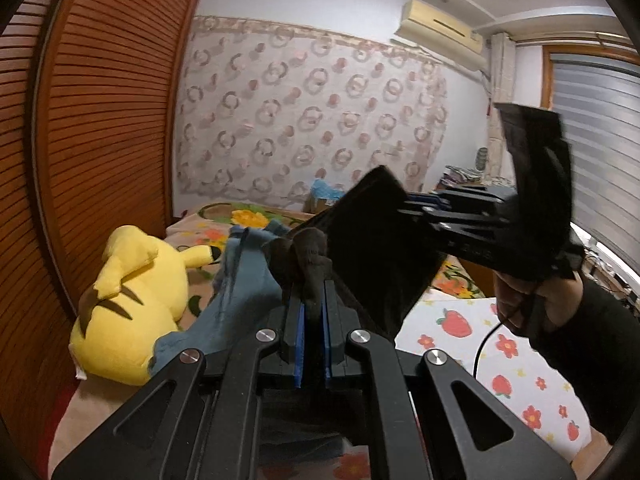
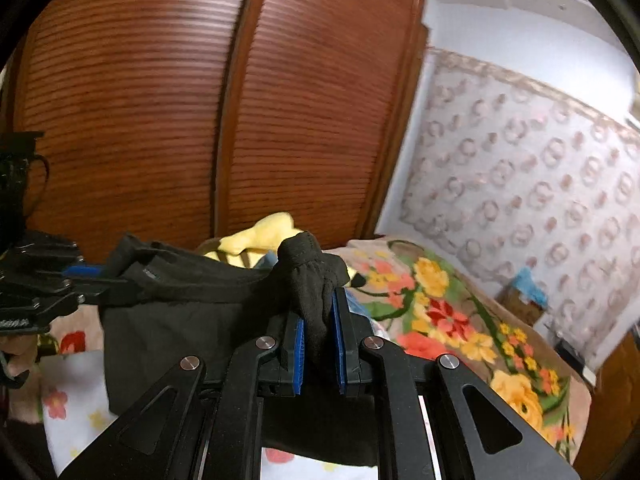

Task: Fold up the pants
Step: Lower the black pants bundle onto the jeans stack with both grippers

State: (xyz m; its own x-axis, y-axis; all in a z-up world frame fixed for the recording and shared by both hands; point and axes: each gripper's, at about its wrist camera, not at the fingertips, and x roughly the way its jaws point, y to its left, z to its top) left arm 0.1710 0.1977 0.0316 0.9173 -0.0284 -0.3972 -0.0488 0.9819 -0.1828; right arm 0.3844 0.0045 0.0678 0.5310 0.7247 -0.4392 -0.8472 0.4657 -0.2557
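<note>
Bed [image 2: 460,320] with floral blanket and a strawberry-print sheet [image 1: 500,344] fills the lower scene, louvred wooden wardrobe [image 2: 200,120] behind it, yellow plush toy [image 1: 132,308] lying by the wardrobe next to a blue-grey cloth [image 1: 248,280]. Black pants [image 2: 180,308] are lifted off the bed, stretched between both claws, rest of the fabric hanging down toward the sheet. Left claw [image 1: 314,308] is clamped on a bunched corner of the pants; right claw [image 2: 320,328] likewise, closed on a gathered black corner. Key relation: held edge runs claw to claw, roughly level, long axis across the space between the hands, each hand owning one end. Judgement: next move likely needs both ends carried together so the hanging part lands flat; uneven travel would skew the fold.
</note>
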